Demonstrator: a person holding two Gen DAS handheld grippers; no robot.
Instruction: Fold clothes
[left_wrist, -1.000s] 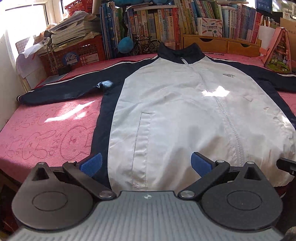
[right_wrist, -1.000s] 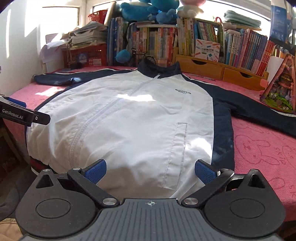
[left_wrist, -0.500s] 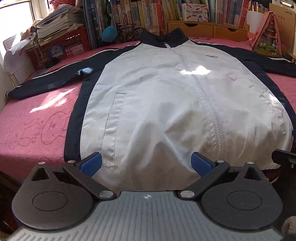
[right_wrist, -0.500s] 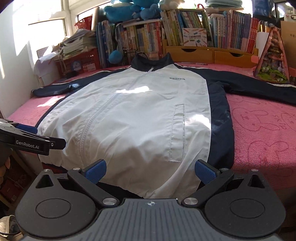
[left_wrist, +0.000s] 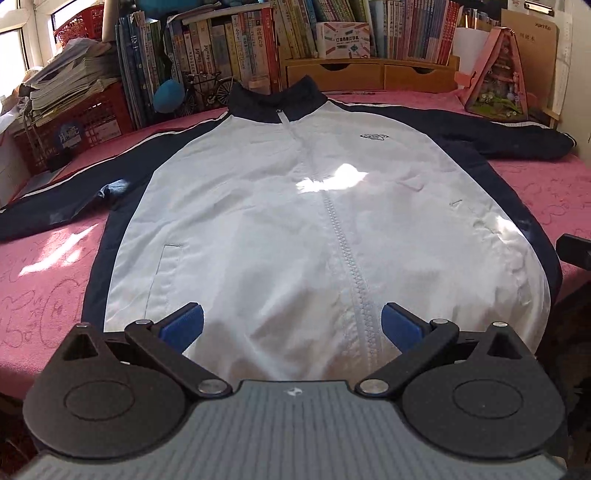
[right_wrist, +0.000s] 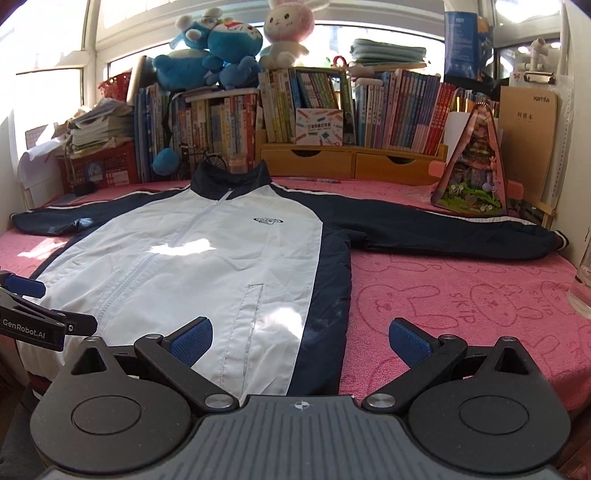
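White and navy jacket (left_wrist: 258, 229) spread flat, front up and zipped, on the pink towel-covered table (right_wrist: 461, 295), long axis running from the near edge to the far edge: collar (right_wrist: 231, 181) toward the books (right_wrist: 332, 107) along the far edge, hem at the near edge, sleeves stretched sideways toward the left and right edges. Left gripper (left_wrist: 291, 325) poised at the near edge over the hem beside the zipper, blue pads wide apart, gripping nothing. Right gripper (right_wrist: 301, 338) likewise spread and empty, over the hem's navy side panel near the pocket.
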